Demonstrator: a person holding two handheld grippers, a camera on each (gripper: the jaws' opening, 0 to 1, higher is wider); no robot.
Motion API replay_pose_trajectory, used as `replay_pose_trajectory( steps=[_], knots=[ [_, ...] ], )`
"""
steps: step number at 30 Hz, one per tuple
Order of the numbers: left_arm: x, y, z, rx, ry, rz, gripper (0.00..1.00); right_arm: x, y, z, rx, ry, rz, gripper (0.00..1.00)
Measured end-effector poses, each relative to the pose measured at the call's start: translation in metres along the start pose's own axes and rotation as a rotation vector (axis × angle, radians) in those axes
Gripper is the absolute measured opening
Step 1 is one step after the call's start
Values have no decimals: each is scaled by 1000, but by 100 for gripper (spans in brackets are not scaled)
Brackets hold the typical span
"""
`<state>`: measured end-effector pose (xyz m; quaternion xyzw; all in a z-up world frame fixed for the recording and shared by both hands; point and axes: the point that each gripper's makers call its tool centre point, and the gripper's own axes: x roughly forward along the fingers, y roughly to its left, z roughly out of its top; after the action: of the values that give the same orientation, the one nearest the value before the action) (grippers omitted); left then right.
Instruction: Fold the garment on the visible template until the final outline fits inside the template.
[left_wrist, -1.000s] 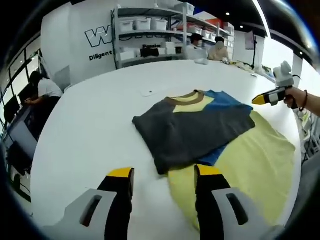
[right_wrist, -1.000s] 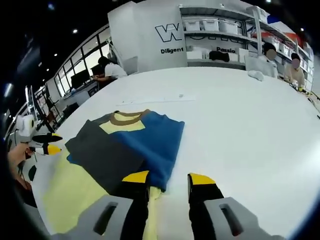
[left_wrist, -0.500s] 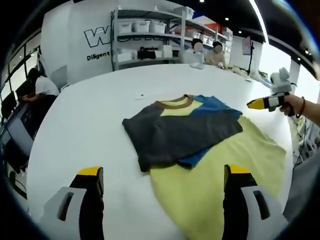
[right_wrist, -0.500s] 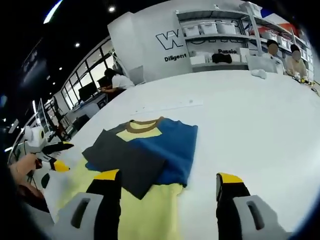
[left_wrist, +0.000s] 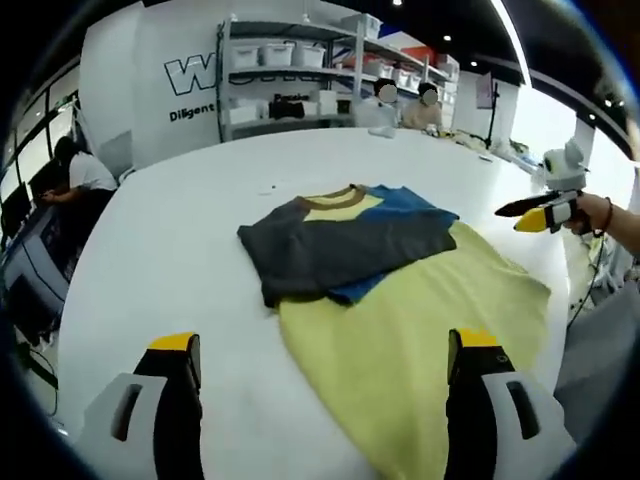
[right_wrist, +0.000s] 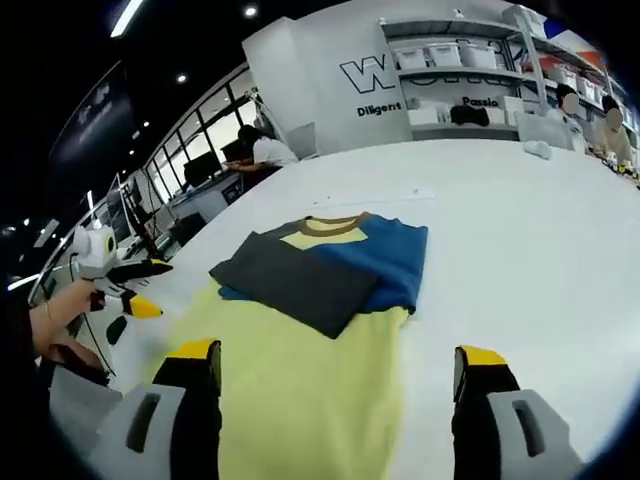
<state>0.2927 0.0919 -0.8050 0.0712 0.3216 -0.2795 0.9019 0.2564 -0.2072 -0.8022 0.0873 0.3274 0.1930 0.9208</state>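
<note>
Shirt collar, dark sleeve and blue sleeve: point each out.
Collar (left_wrist: 330, 199), left gripper view, on the brown neckband.
Dark sleeve (right_wrist: 295, 282), right gripper view, mid folded panel.
Blue sleeve (right_wrist: 390, 252), right gripper view, mid folded panel.

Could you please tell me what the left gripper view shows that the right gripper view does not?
The left gripper view alone shows the right tool in a person's hand, coming in from the right, its jaws apart. The right gripper view alone shows the left tool coming in from the left, jaws apart, and tall windows behind it. Both share the white table, the yellow T-shirt with its dark grey sleeve and blue sleeve folded across the chest, and the shelving with bins.
</note>
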Motion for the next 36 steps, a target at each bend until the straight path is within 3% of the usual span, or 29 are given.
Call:
replay_pose_trajectory(
  steps=[10, 18, 21, 29, 31, 33, 36],
  knots=[
    [-30, -20, -15, -2, -5, -16, 99, -28, 15, -29, -29, 51, 3, 95],
    [-49, -31, -40, 17, 50, -3, 98, -46, 25, -59, -65, 110, 0, 92],
    [-53, -34, -51, 17, 58, -2, 92, -54, 27, -70, -59, 129, -2, 91],
    [-63, -46, -80, -75, 110, -13, 83, -63, 25, -92, -51, 149, -20, 81],
    [-64, -49, -88, -96, 137, -7, 79, -66, 21, -98, -51, 160, -41, 78],
    [-65, -48, -102, -94, 202, 15, 75, -67, 18, -103, -49, 166, -56, 75],
    [-66, -45, -111, -76, 231, 40, 69, -68, 13, -110, -40, 186, -69, 68]
  ],
)
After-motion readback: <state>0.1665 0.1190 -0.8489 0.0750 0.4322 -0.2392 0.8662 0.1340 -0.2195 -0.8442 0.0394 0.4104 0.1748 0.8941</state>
